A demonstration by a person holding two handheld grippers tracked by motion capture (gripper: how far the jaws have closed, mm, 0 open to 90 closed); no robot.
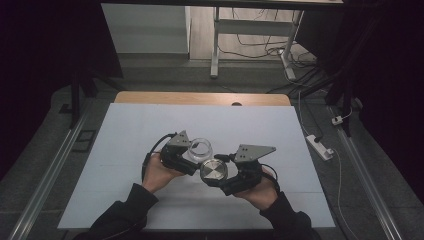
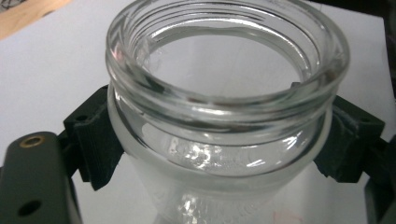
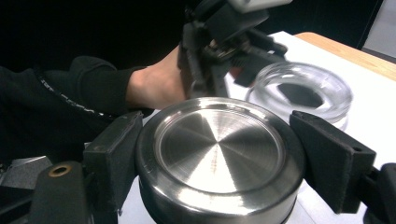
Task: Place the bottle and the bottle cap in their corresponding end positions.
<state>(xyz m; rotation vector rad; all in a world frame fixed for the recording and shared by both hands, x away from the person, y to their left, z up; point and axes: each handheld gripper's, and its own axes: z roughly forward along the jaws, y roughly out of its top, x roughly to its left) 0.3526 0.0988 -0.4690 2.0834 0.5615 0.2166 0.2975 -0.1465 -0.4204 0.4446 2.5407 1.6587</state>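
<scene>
A clear glass jar (image 1: 201, 148) with a threaded, open mouth is clamped in my left gripper (image 1: 192, 156); in the left gripper view the black jaws press on the neck of the jar (image 2: 224, 107) from both sides. My right gripper (image 1: 215, 172) is shut on a round brushed-metal lid (image 1: 214, 171), gripped by its rim. In the right gripper view the lid (image 3: 219, 154) sits between the two black pads, and the jar (image 3: 301, 91) shows just beyond it with the left gripper (image 3: 252, 60) on it. Lid and jar sit side by side, close together, above the white mat.
A white mat (image 1: 125, 150) covers the wooden table (image 1: 200, 97). Beyond the far edge stands a desk frame with cables (image 1: 260, 45) on the floor. A power strip (image 1: 320, 146) lies on the floor at the right.
</scene>
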